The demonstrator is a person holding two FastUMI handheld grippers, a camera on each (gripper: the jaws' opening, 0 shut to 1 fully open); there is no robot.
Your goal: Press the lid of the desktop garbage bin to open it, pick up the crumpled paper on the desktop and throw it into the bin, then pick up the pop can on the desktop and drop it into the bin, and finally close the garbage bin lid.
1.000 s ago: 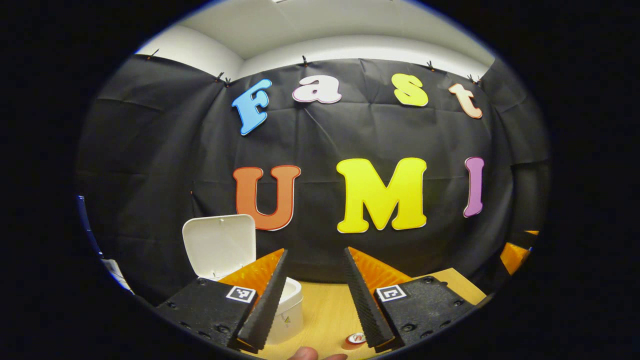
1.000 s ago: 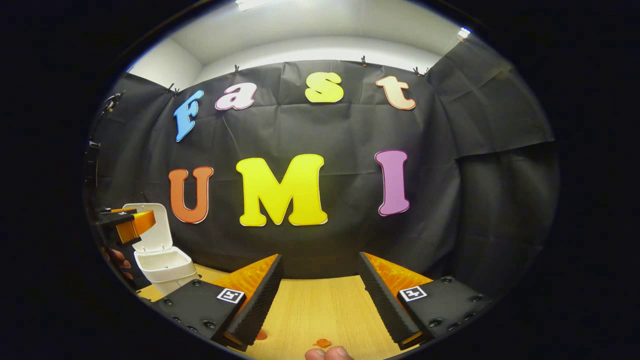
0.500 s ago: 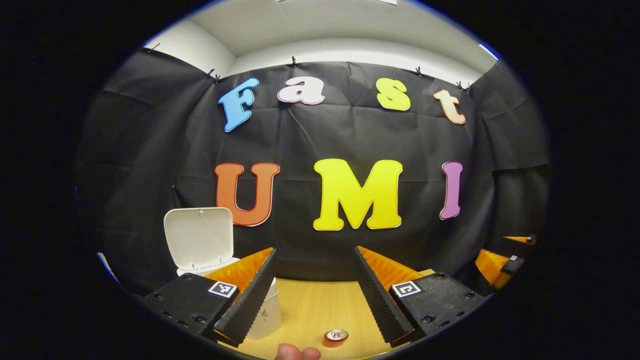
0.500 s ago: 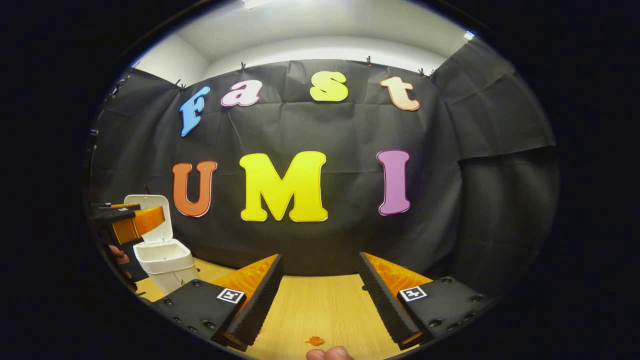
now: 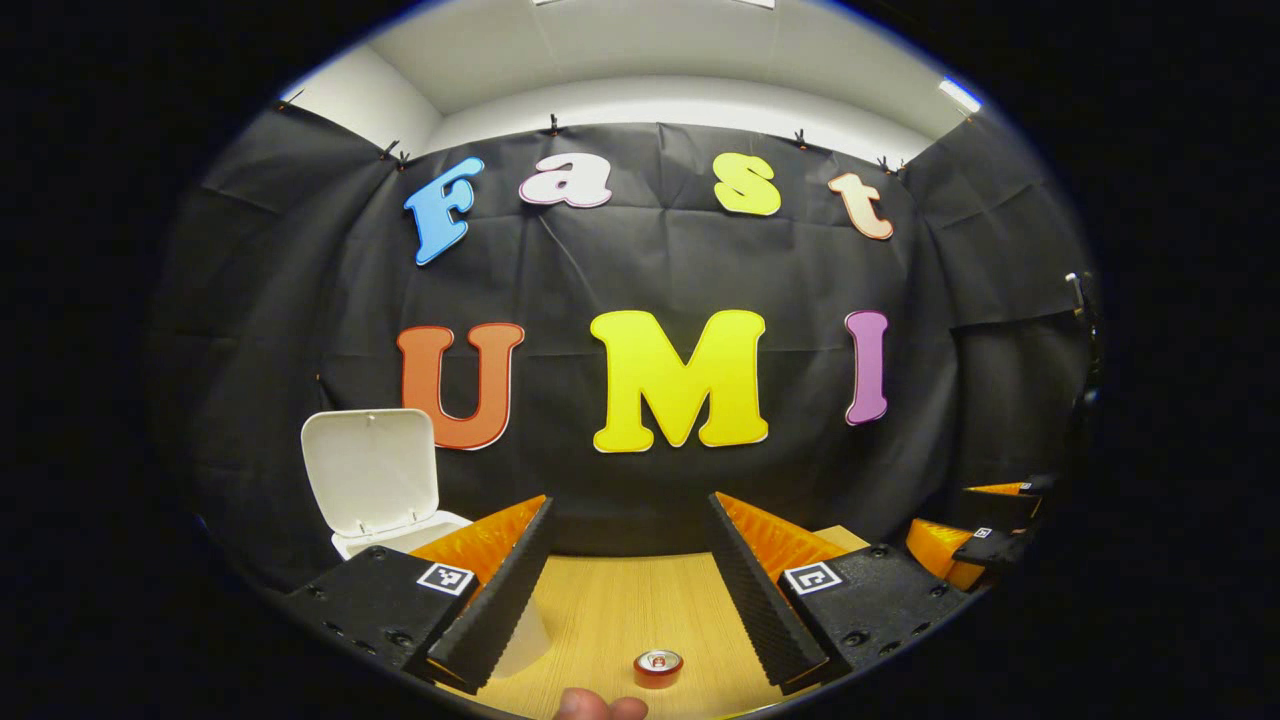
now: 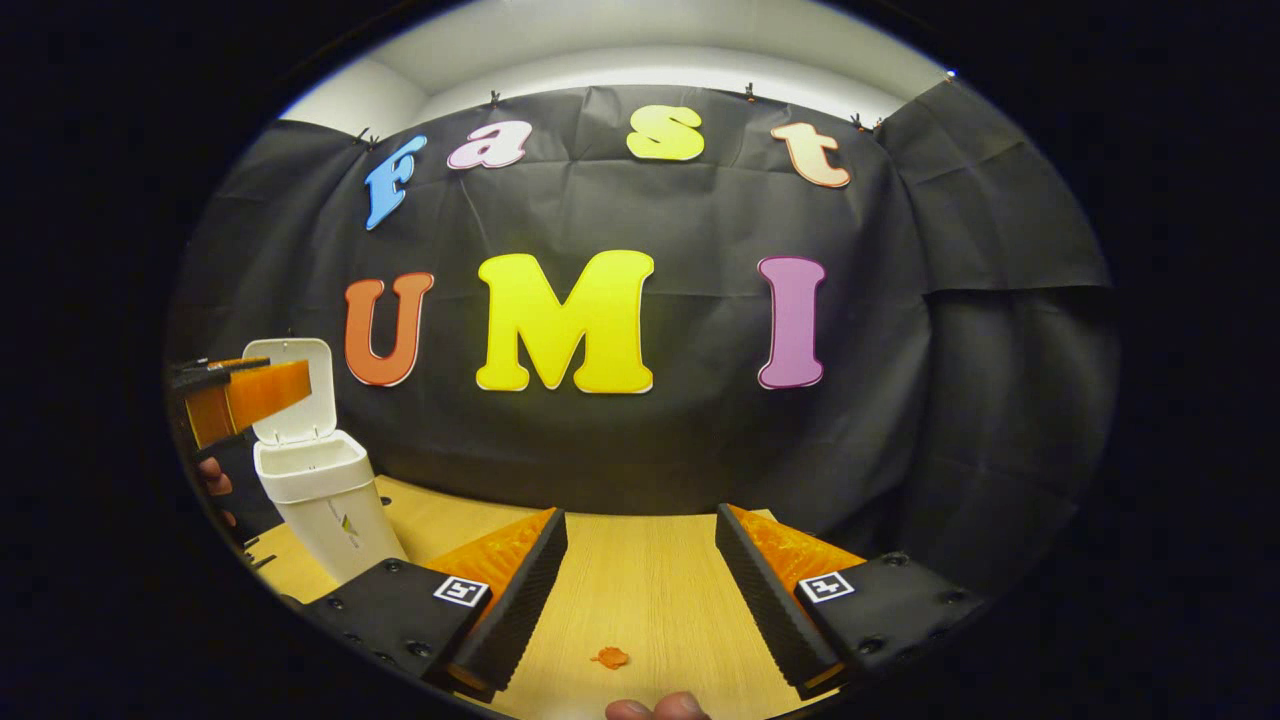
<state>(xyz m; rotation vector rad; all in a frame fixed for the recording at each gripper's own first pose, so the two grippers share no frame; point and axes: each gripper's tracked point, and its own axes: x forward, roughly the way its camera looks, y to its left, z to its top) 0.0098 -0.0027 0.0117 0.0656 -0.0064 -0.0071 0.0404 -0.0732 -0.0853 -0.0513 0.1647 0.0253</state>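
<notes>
While the bin (image 6: 318, 505) stood with its lid (image 6: 291, 388) raised, off to the left of the right gripper (image 6: 640, 590), its inside could not be seen. The left gripper (image 5: 630, 590) had its jaws spread wide and held nothing; the pop can (image 5: 657, 667) stood upright on the desktop (image 5: 620, 610) between and below its fingers. The right gripper gaped equally, empty, above a small orange scrap (image 6: 609, 657). The bin's body lay partly hidden behind the left gripper's left finger (image 5: 490, 600).
</notes>
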